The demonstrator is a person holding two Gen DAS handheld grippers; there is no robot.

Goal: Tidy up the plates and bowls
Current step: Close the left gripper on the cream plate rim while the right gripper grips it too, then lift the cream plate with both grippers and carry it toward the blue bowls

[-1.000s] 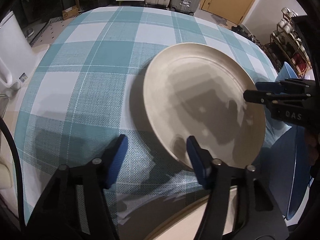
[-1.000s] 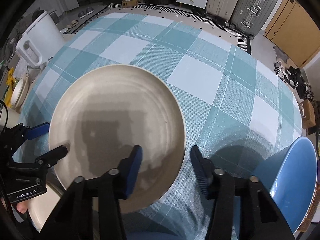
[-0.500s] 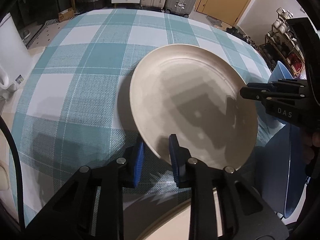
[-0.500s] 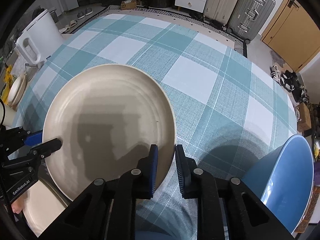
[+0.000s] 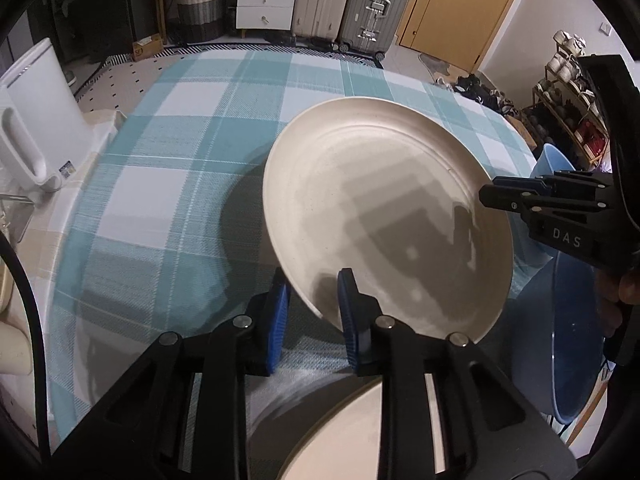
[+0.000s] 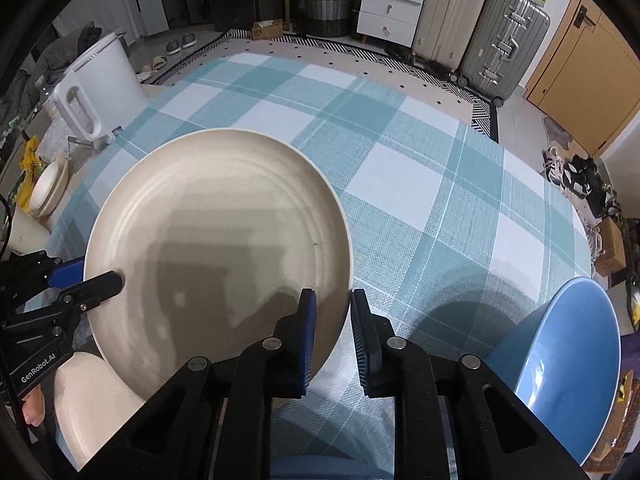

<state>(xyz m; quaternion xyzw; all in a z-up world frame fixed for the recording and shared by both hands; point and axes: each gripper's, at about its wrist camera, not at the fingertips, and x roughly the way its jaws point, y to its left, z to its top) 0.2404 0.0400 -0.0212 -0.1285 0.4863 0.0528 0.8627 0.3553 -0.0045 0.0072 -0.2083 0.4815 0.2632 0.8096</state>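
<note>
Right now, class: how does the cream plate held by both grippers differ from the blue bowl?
The cream plate is shallow and nearly flat; the blue bowl is deep with tall walls. The plate is pinched at opposite rims by the left gripper and right gripper; nothing grips the bowl. The plate casts a shadow on the checked tablecloth. Both are round, plain and empty.

I am looking into a home, in a room where people eat. There is a table [image 6: 420, 184] with a blue and white checked cloth, suitcases [image 6: 480, 32] by the wall, a white set of drawers [image 6: 392, 6], a woven basket [image 6: 328, 4], shoes [image 6: 576, 172] on the floor and a wooden door [image 6: 580, 76]
</note>
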